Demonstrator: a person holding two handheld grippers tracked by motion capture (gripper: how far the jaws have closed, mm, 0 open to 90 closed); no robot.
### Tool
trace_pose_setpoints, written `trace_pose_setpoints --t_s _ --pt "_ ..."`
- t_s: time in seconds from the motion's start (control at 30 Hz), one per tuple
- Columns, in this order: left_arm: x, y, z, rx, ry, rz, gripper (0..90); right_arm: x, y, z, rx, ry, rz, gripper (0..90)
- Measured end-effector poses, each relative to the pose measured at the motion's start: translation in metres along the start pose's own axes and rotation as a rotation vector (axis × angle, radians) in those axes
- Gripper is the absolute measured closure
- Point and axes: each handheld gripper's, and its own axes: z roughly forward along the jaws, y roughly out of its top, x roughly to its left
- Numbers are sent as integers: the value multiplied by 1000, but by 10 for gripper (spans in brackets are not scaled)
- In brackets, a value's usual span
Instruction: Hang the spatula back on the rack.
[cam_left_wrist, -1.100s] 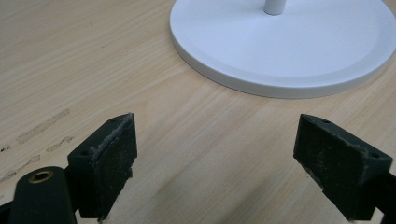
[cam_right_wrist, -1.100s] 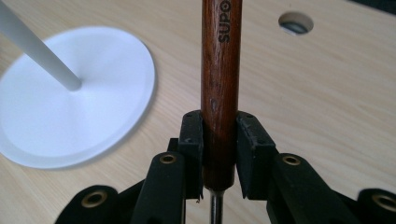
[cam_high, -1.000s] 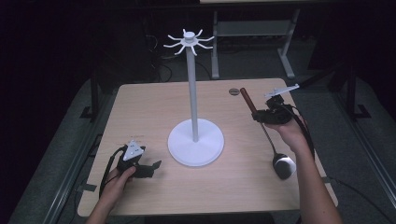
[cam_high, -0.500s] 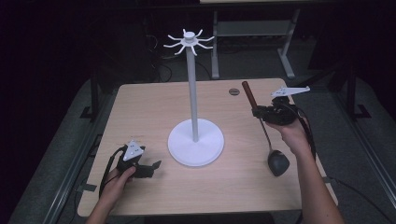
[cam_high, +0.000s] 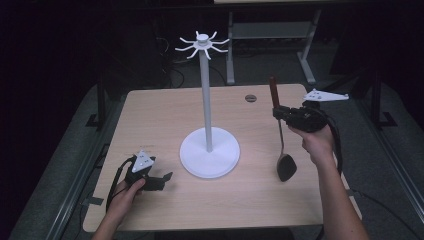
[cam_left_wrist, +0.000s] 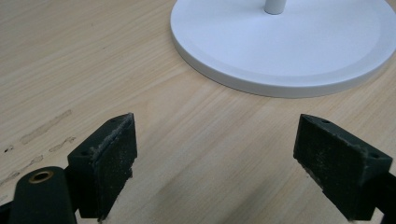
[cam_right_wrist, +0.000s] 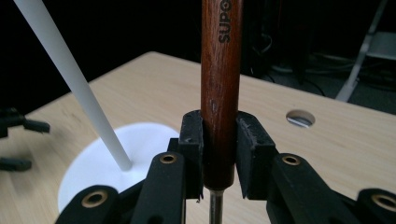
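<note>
The right hand-held gripper (cam_high: 278, 113) is holding a ladle (cam_high: 281, 131) off the right side of the desk (cam_high: 150, 125), its jaws clamped on the lower end of the dark wooden handle, just above where the thin metal shaft begins. The ladle is hanging nearly upright: its long axis is running top to bottom, the handle end pointing up and a little away from the person, the black bowl (cam_high: 286, 167) pointing down. From the high view I am guessing the bowl is hovering just over the desk, though it may be touching.

The grip is sitting far from the bowl's weight, so the ladle could swing or twist between the pads (cam_right_wrist: 192, 140) if the hand is turning quickly. The white stand (cam_high: 208, 100) is rising just left of it on its round base (cam_left_wrist: 285, 46), with hooks (cam_high: 202, 45) spread at the top; a swinging bowl could knock the slim pole and rock the stand. Reaching a hook would mean lifting high, where aim is harder.

The left hand-held gripper (cam_left_wrist: 229, 172) is resting low near the front-left of the desk, jaws wide apart and holding nothing.
</note>
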Motion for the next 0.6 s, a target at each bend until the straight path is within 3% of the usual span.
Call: trace_pose_setpoints --t_s 0.3,0.6 --pt "0 0 0 6 1 7 128 3 7 -9 -121 29 8 741" --pt "1 0 0 2 4 0 128 10 23 -3 -134 63 -17 741"
